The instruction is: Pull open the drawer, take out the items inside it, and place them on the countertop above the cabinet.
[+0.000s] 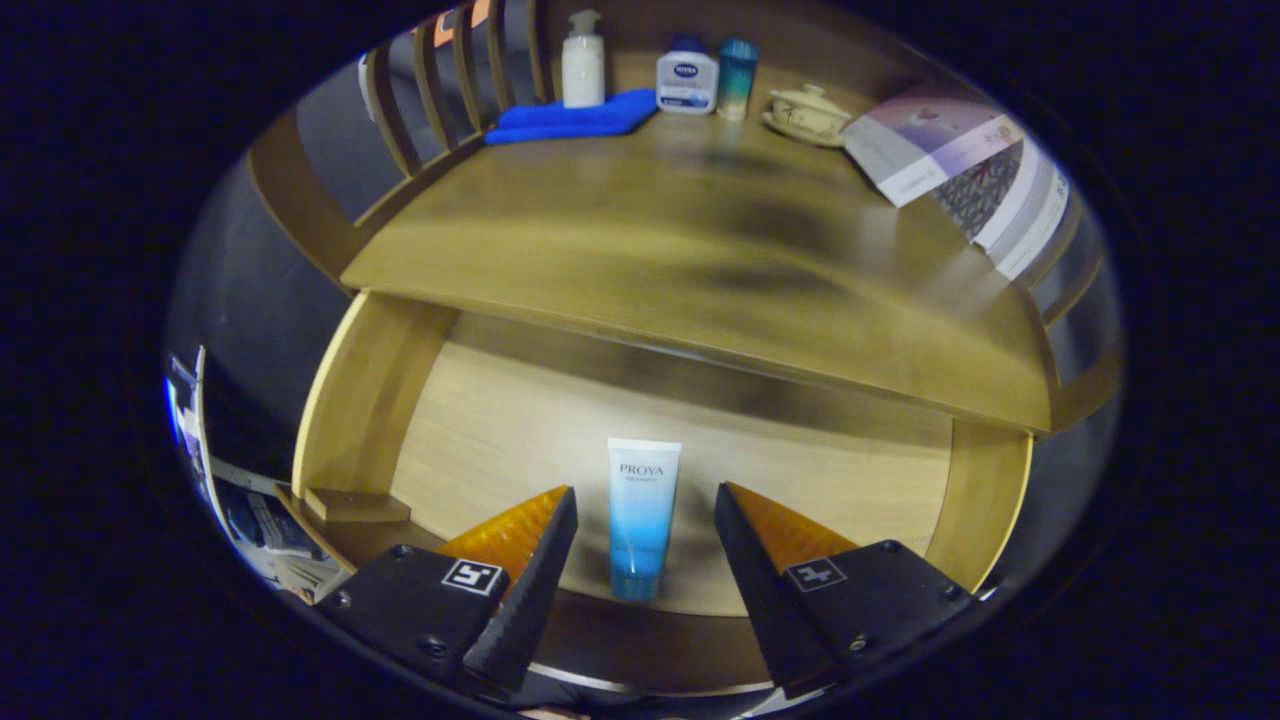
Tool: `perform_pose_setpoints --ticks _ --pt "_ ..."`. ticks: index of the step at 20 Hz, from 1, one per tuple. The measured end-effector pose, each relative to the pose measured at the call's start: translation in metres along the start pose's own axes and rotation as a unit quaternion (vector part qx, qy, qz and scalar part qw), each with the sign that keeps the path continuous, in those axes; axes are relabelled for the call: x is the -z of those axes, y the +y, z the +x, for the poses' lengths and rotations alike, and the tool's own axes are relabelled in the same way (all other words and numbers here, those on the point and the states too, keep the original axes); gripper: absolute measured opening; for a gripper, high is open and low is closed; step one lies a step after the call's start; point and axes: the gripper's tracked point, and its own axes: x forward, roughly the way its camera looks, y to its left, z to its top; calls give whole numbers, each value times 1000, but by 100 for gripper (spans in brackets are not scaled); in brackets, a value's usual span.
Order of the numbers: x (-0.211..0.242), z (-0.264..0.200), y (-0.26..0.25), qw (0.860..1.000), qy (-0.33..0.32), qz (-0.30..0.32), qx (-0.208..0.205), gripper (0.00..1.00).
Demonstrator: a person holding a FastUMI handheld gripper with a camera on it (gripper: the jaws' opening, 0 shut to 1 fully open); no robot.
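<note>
The wooden drawer (370, 400) is pulled out below the countertop (680, 250). On its pale floor lies a white-and-blue tube (640, 515), cap end toward me. My gripper (645, 495) hovers over the drawer, open, with one finger on either side of the tube and a gap between each finger and it. Whether the fingers are down at the tube's level or above it I cannot tell.
At the back of the countertop stand a white pump bottle (583, 60) on a folded blue cloth (575, 117), a white-and-blue bottle (687, 80), a teal bottle (738, 75) and a lidded cup on a saucer (808, 112). Booklets (960, 170) lie at the right. Wooden slats (440, 80) rise at the back left.
</note>
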Motion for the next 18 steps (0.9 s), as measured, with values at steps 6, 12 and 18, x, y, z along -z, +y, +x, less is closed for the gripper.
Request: perform_pose_setpoints --ticks 6,12,18 --pt "19 21 6 998 61 -10 6 85" --pt "28 36 6 996 88 4 15 76" --pt "34 48 4 994 104 4 21 69"
